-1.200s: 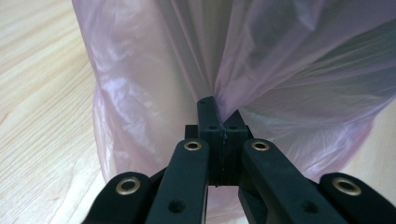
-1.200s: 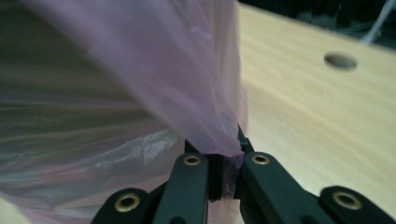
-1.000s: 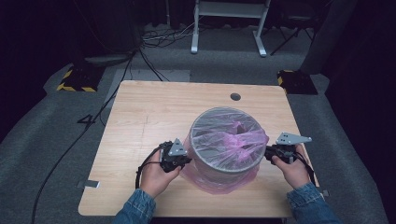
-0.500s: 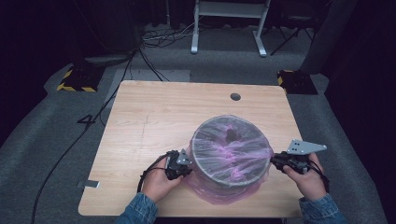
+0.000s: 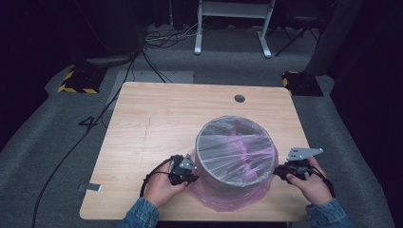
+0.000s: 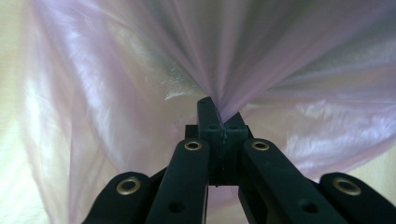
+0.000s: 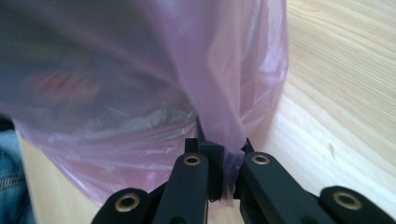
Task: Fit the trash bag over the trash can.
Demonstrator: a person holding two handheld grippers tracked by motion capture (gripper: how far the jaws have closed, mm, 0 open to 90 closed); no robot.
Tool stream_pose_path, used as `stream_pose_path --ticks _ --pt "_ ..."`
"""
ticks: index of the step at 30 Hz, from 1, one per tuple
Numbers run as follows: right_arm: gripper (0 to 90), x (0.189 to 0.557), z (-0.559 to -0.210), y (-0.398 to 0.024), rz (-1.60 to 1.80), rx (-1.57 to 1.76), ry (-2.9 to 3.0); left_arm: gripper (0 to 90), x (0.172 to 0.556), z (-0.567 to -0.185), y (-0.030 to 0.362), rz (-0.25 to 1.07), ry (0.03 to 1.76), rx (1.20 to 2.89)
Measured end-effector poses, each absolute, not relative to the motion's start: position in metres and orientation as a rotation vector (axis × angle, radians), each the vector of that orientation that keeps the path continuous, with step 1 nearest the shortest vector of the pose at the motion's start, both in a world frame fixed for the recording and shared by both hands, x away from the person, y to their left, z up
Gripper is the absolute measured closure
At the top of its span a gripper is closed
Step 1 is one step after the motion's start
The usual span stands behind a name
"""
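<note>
A grey round bin (image 5: 236, 151) stands upright near the front edge of the wooden bench (image 5: 157, 128), a translucent pink plastic bag (image 5: 228, 194) (crinkled, glossy) stretched over its mouth and draped down its sides.

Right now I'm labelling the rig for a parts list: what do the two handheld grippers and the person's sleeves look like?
Both are black. The left gripper trails a black cable that loops over the table. The right gripper carries a grey three-cornered plate on top. In the gripper views, each has two black jaw arms with brass-coloured rivets. The sleeves are blue denim.
</note>
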State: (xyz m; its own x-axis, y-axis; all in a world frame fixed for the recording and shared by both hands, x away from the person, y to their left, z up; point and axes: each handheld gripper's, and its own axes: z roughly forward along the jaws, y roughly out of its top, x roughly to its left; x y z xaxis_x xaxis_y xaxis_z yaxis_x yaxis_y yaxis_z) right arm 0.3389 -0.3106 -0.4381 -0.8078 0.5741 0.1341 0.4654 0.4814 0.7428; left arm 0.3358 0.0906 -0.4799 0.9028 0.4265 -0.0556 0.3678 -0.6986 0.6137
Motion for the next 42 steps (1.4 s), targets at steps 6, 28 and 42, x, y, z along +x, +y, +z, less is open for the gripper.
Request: stream_pose_path --ticks 6,28,42 --pt "89.2 0.316 -0.432 -0.334 1.217 0.946 2.62 78.5 0.324 -0.48 0.109 0.119 0.623 2.327" --pt "26.6 0.297 -0.322 -0.341 1.409 0.744 2.264 26.4 0.31 -0.439 0.181 0.406 0.798 2.04" --pt "24.6 0.34 -0.274 -0.265 1.465 0.649 2.296 28.3 0.299 -0.45 0.202 0.465 0.961 2.074"
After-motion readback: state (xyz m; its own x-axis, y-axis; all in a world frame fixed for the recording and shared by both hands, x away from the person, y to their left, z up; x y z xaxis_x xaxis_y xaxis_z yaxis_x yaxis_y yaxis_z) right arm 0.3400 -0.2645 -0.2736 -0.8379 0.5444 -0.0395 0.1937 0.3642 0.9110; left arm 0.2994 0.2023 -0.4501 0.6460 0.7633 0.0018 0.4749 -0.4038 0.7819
